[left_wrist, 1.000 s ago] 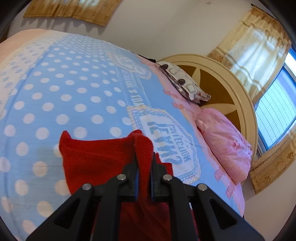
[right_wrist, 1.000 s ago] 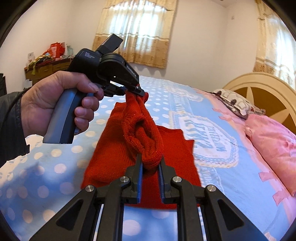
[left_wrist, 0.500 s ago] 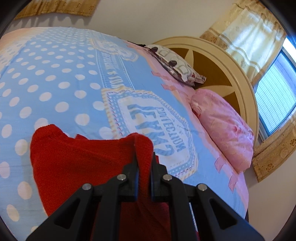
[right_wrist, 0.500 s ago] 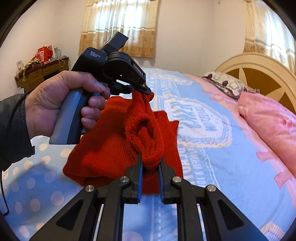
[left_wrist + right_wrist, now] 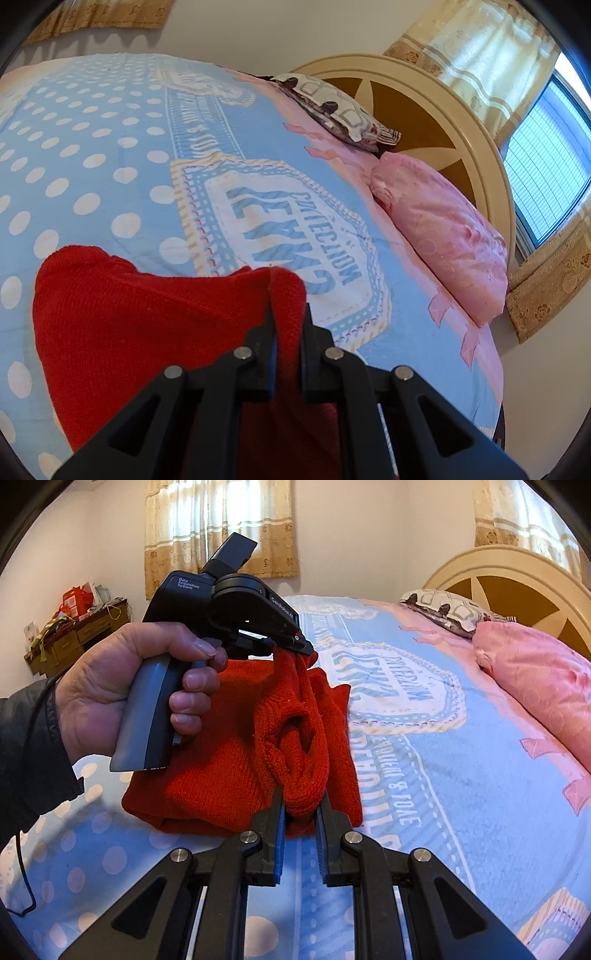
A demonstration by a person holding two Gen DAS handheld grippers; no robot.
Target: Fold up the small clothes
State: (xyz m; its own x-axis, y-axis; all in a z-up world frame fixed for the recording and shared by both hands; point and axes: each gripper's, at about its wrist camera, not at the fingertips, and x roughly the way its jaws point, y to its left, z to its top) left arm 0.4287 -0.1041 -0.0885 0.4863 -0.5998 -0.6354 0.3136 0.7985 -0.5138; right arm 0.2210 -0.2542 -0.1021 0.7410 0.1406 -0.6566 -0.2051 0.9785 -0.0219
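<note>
Left claw (image 5: pixel 287 325) and right claw (image 5: pixel 300 805) — both pinching red sweater (image 5: pixel 221 768), lifted over bedspread (image 5: pixel 461 794)

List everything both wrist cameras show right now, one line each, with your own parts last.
red knit garment: 1, red, lifted over the bedspread, pinched at two spots
bedspread: 1, light blue with white dots and a printed crest, covering the bed
pink pillow: 1, pink, by the headboard
patterned pillow: 1, grey, white and dark, beyond the pink one
headboard: 1, cream and brown, head of the bed
curtains: gold and cream, on the windows
dresser: 1, brown, cluttered, far left of the right view
left gripper: 1, black, held in the left hand, shut on the garment
right gripper: 1, black fingers, shut on a garment fold
</note>
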